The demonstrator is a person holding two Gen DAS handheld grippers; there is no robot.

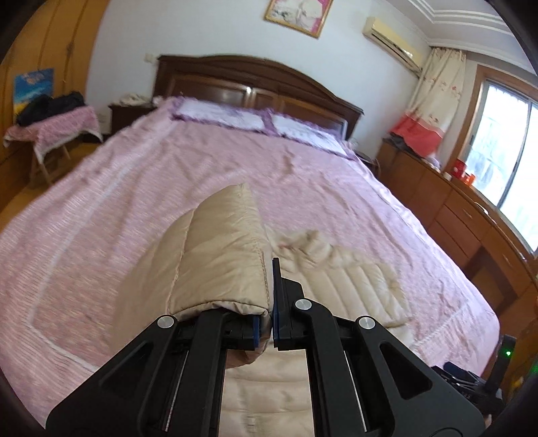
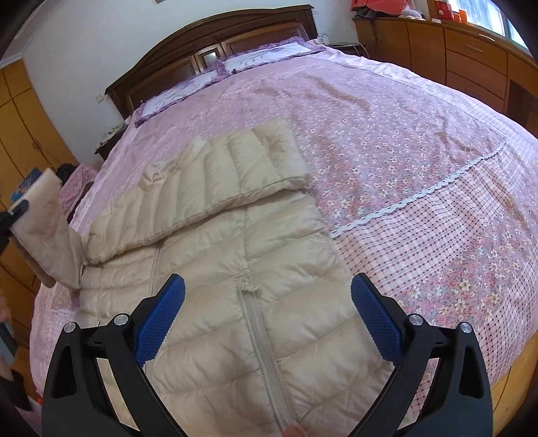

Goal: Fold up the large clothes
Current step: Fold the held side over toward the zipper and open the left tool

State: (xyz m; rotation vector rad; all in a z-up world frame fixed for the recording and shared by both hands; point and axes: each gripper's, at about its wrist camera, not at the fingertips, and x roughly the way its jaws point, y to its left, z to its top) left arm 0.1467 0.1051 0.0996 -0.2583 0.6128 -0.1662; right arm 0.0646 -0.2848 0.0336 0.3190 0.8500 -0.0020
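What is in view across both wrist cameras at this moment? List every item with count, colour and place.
Down jacket: one, beige, flat on the bed, zipper up; one sleeve lifted.
Bedspread: one, pink floral, covers the bed.
Pillows: two, white with purple trim, by the headboard.
Headboard: one, dark wood, against the wall.
Framed picture: one, above the headboard.
Air conditioner: one, cream, high on the wall.
Curtain: one, cream, beside the window.
Cabinets: light wood, below the window.
Left gripper: black, shut on the sleeve.
Right gripper: black, blue pads, open above the jacket.
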